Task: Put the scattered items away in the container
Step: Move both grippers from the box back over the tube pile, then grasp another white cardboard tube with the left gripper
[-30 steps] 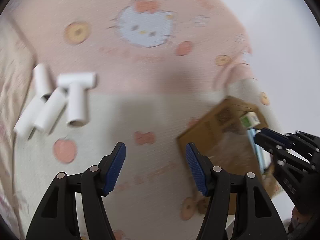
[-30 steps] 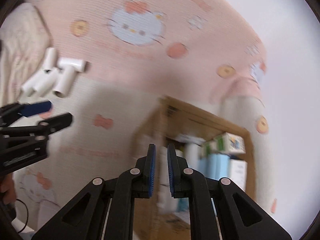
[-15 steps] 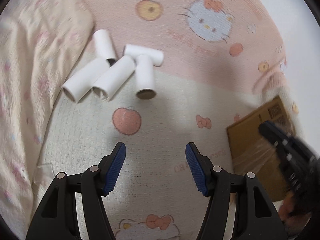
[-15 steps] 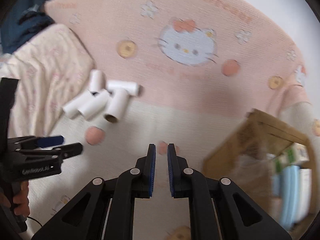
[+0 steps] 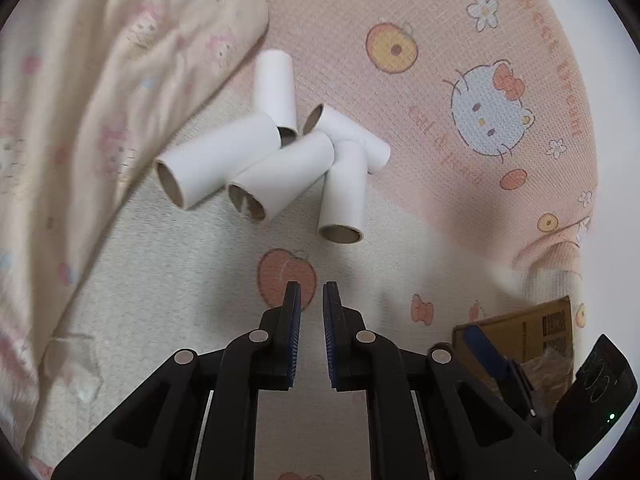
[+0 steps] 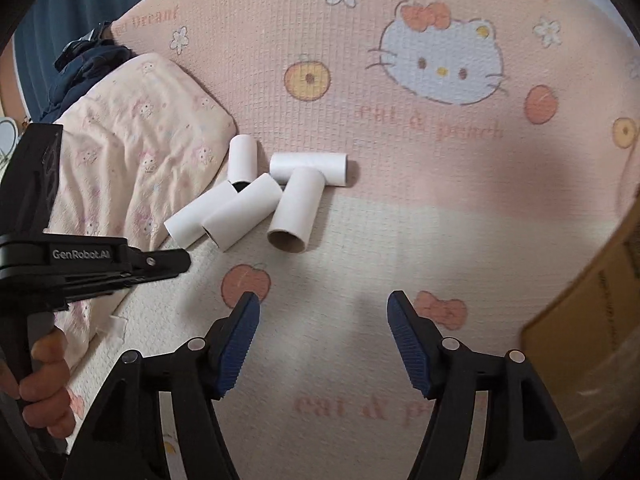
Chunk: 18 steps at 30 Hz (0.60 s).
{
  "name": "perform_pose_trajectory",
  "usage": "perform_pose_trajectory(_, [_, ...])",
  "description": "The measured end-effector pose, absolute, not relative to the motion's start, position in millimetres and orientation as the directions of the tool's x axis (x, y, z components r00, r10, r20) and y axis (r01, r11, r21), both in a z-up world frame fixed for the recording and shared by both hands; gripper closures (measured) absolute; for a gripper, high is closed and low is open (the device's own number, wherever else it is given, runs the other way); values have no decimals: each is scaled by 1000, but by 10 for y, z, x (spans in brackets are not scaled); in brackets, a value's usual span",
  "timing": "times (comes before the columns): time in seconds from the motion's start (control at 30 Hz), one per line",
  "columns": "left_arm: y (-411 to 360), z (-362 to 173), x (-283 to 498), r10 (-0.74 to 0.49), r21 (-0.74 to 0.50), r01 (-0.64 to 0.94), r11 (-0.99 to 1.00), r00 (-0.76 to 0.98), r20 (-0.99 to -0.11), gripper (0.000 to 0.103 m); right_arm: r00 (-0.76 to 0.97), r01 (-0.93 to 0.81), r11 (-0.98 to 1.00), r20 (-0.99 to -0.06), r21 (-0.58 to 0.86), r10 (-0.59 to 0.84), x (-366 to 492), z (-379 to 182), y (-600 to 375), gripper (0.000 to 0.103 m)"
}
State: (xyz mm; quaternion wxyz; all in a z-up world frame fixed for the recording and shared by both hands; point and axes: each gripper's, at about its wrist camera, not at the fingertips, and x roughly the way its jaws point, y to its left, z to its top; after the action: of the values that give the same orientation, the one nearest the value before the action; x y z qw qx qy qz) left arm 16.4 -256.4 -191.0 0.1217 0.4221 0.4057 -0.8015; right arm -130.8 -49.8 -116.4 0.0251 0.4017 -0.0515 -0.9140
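Observation:
Several white cardboard tubes (image 5: 280, 172) lie in a loose pile on a pink and cream Hello Kitty blanket (image 5: 440, 80). The pile also shows in the right wrist view (image 6: 256, 204). My left gripper (image 5: 311, 292) is shut and empty, a short way in front of the pile. My right gripper (image 6: 323, 304) is open and empty, further back from the tubes. The cardboard box (image 5: 520, 332) sits at the lower right of the left wrist view; its edge (image 6: 580, 300) shows at the right of the right wrist view.
A cream patterned pillow (image 5: 100, 100) lies left of the tubes, touching the pile's side; it also shows in the right wrist view (image 6: 132, 152). The left gripper (image 6: 92, 268) and a hand show at that view's left. Dark blue cloth (image 6: 88, 56) lies behind the pillow.
My left gripper has shut and swung left toward the tubes. My right gripper has opened and turned from the box toward the tubes.

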Motion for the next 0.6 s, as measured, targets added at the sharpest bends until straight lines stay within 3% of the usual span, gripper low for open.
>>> perform_pose_trajectory(0.13, [-2635, -2012, -10, 210, -582, 538, -609, -598, -773, 86, -705, 18, -993, -703, 119, -97, -1468, -1190, -552, 38])
perform_pose_trajectory(0.2, [-2664, -2053, -106, 222, -590, 535, -605, -598, -770, 73, -709, 44, -991, -695, 130, -123, -1555, -1212, -590, 38])
perform_pose_trajectory(0.27, [-2701, -2079, -197, 214, -597, 529, -603, -614, -760, 53, -710, 71, -990, -691, 121, -135, -1641, -1265, -638, 38])
perform_pose_trajectory(0.47, [-2897, -2113, -407, 184, -633, 517, -576, -672, -717, 53, -695, 27, -961, -685, 277, -217, -1826, -1464, -495, 38])
perform_pose_trajectory(0.6, [-2945, -2128, -509, 201, -629, 511, -586, -660, -724, 53, -696, 5, -958, -687, 286, -209, -1938, -1521, -426, 38])
